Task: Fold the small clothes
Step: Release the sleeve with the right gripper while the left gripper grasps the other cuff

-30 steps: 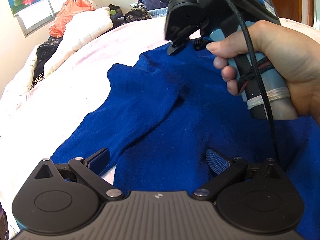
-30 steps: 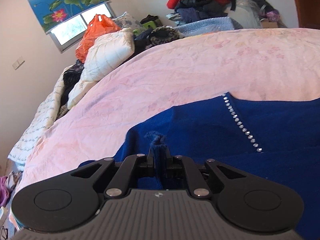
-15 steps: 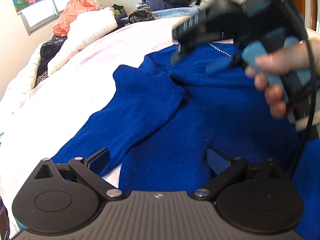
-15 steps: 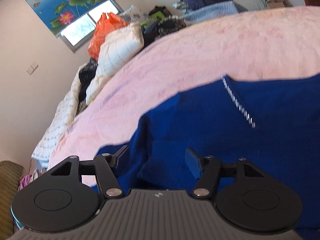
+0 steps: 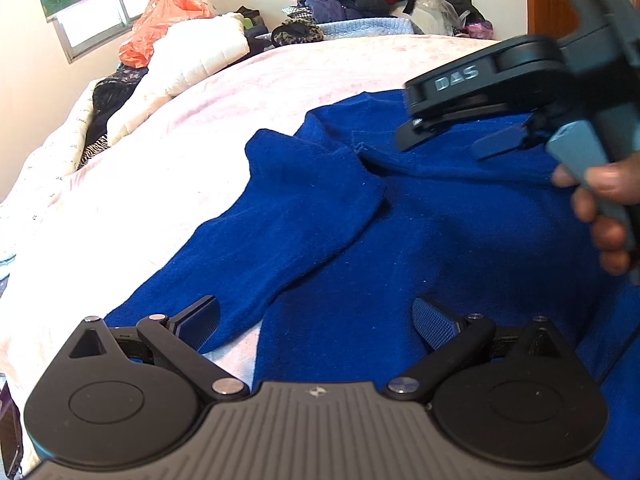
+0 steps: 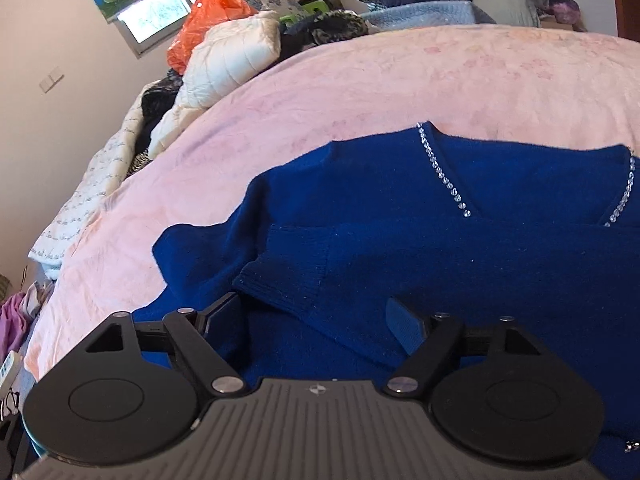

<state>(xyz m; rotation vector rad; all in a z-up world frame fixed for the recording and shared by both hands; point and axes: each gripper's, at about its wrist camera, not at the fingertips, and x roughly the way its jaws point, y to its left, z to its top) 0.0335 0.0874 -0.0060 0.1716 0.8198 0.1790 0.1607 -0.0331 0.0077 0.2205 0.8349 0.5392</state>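
A blue sweater (image 5: 420, 220) lay on the pink bed (image 5: 168, 184), one sleeve (image 6: 304, 276) folded across it. The left gripper (image 5: 316, 320) stood apart and empty at the bottom of the frame. The right gripper (image 6: 316, 320) was opening over the sleeve, gripping nothing.

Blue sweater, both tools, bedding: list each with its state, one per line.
Blue sweater: spread on the bed, neckline away from the cameras, one sleeve folded across the body.
Sleeve cuff: lying loose on the body, not gripped.
Left tool: open, over the sweater's near edge, nothing pinched.
Right tool: jaws opening, only slack sweater below them, pads not pressing.
Pink blanket: spread flat under the sweater.
Orange bag: crumpled by the window.
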